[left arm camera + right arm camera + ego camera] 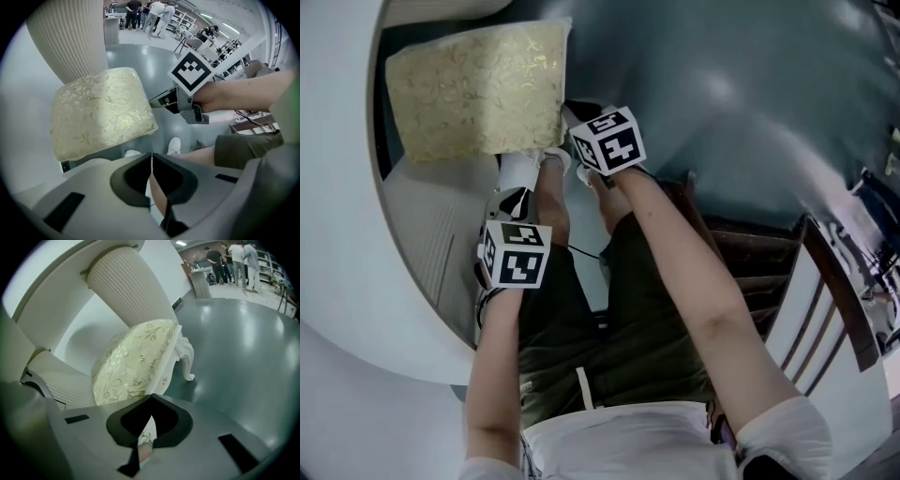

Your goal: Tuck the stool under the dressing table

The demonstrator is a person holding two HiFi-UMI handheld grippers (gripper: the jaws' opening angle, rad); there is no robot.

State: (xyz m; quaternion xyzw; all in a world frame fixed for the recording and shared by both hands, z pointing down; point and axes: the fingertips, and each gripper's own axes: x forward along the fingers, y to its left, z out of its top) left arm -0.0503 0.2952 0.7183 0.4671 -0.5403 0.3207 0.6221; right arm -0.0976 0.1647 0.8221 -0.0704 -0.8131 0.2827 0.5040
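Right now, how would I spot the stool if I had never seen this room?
Find the white dressing table with a curved top and fluted pedestals. The stool stands by those pedestals on the grey floor. Its cream cushion with a gold leaf pattern and carved white legs set it apart from the plain table.

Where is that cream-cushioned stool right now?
The stool is at the head view's upper left, beside the curved white dressing table, with the right gripper at its near corner.
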